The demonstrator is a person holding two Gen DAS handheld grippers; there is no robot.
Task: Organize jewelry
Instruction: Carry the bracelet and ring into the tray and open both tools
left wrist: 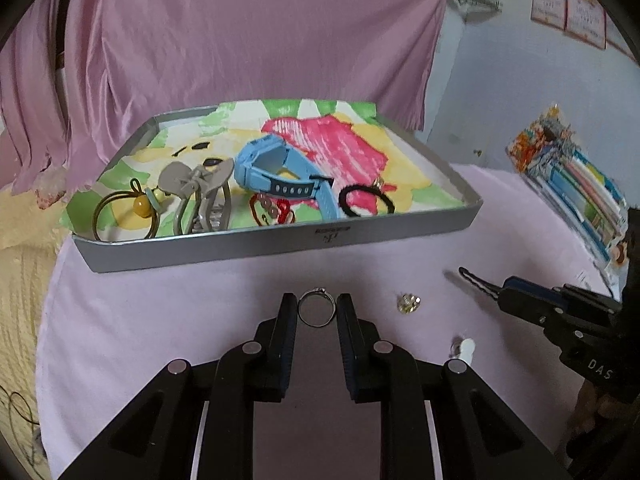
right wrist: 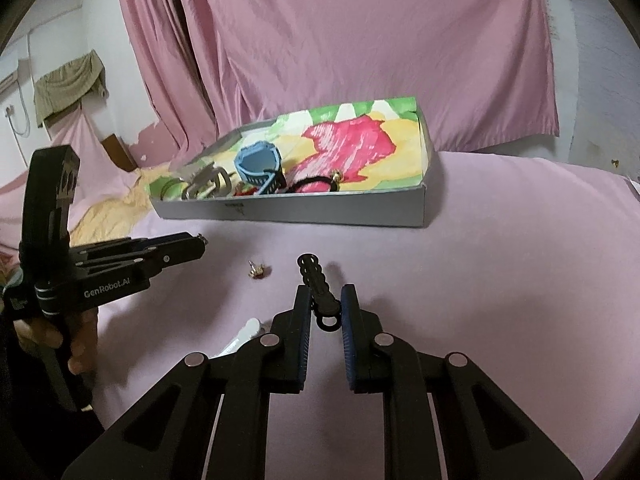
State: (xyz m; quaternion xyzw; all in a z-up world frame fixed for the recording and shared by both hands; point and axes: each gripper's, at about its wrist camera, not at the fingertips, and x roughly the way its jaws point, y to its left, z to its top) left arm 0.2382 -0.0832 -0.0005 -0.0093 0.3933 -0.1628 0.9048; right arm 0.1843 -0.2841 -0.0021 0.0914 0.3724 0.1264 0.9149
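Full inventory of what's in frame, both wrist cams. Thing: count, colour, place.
box: 1, grey walls, colourful painted liner, far side of the cloth
watch: 1, light blue, box centre
hair claw clip: 1, beige, box left
hair tie with yellow bead: 1, olive, box left corner
black hair tie: 1, box right
red bead piece: 1, box front, details unclear
ring: 1, silver, between left claw tips
gold earring: 1, loose on cloth
small white item: 1, on cloth, unclear
black hair clip: 1, between right claw tips
cloth: 1, pale pink, covers surface
curtain: pink, behind
left claw: black, closed on ring
right claw: black, closed on clip
hand: 1, holds left claw
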